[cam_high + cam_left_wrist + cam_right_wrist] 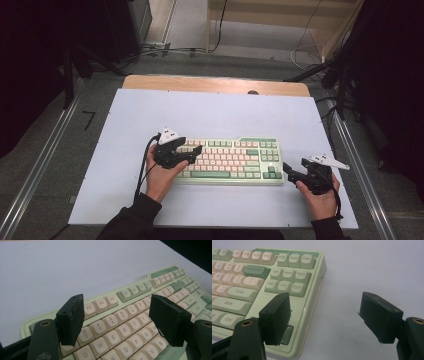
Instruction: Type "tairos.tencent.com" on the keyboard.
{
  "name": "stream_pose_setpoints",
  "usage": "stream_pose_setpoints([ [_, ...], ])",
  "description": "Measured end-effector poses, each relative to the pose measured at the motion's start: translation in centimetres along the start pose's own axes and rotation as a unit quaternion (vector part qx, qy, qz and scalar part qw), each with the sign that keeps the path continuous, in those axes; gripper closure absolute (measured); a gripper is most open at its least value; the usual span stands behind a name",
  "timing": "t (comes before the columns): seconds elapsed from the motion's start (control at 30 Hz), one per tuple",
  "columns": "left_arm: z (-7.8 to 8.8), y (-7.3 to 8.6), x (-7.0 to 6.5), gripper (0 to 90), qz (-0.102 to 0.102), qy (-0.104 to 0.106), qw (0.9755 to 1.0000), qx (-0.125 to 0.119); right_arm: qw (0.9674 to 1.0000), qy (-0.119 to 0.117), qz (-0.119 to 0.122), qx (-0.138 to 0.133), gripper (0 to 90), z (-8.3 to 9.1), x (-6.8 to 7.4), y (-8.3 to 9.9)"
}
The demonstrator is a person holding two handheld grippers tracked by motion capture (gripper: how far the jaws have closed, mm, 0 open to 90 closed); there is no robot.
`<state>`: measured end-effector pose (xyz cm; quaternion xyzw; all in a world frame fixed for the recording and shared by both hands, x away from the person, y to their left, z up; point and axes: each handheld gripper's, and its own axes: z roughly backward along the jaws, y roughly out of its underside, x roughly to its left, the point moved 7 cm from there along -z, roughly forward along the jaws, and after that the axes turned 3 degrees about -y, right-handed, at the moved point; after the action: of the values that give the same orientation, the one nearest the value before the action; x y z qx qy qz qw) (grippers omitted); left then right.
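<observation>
A pale green plastic keyboard with cream keys (230,161) lies mid-mat. The left gripper (117,320) hovers wide open over its letter keys, seemingly not touching; the right gripper (324,320) gapes empty beside its right end.

both tongs, left (192,152) and right (289,170), gape wide, gripping nothing.

Beside the keyboard (227,161), both hands are wearing dark sleeves. The left gripper (192,151) and right gripper (289,170) are showing black bodies, blocky black jaws with brass-ringed screw holes, grey three-cornered top plates, and black cables trailing back along the wrists.
</observation>
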<state>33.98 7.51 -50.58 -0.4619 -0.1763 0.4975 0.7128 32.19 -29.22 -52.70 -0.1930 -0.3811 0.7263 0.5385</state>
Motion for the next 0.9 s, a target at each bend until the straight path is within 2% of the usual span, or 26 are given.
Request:
stream_pose_setpoints([
  [0.23,0.8,0.1,0.8,29.4,0.008,-0.007,0.9999,0.0,1.0,-0.001,0.001,0.0,23.3,0.0,0.1,0.0],
  [0.6,2.3,0.9,1.4,30.4,0.001,-0.013,0.9999,0.005,1.0,-0.002,0.0,-0.001,23.3,0.2,0.0,0.1],
  [0.67,2.5,1.2,1.5,34.1,-0.001,-0.014,0.9999,0.006,1.0,-0.002,0.0,-0.001,23.3,0.2,0.1,0.1],
  [0.77,3.0,1.4,1.5,58.2,-0.002,-0.009,0.9999,0.007,1.0,-0.002,0.001,-0.001,23.3,0.2,0.1,0.1],
  [0.8,3.4,1.5,1.3,70.9,-0.006,0.007,0.9999,0.007,1.0,-0.003,0.002,-0.001,23.3,0.2,0.1,0.1],
  [0.83,3.4,1.5,1.3,81.3,-0.006,0.007,0.9999,0.007,1.0,-0.003,0.003,-0.001,23.3,0.2,0.1,0.1],
  [0.87,3.7,1.5,1.2,89.5,-0.008,0.02,0.9997,0.009,1.0,-0.002,0.002,-0.001,23.3,0.2,0.1,0.1],
  [0.9,3.7,1.5,1.2,90.0,-0.008,0.02,0.9997,0.009,1.0,-0.003,0.002,-0.002,23.3,0.2,0.1,0.1],
])
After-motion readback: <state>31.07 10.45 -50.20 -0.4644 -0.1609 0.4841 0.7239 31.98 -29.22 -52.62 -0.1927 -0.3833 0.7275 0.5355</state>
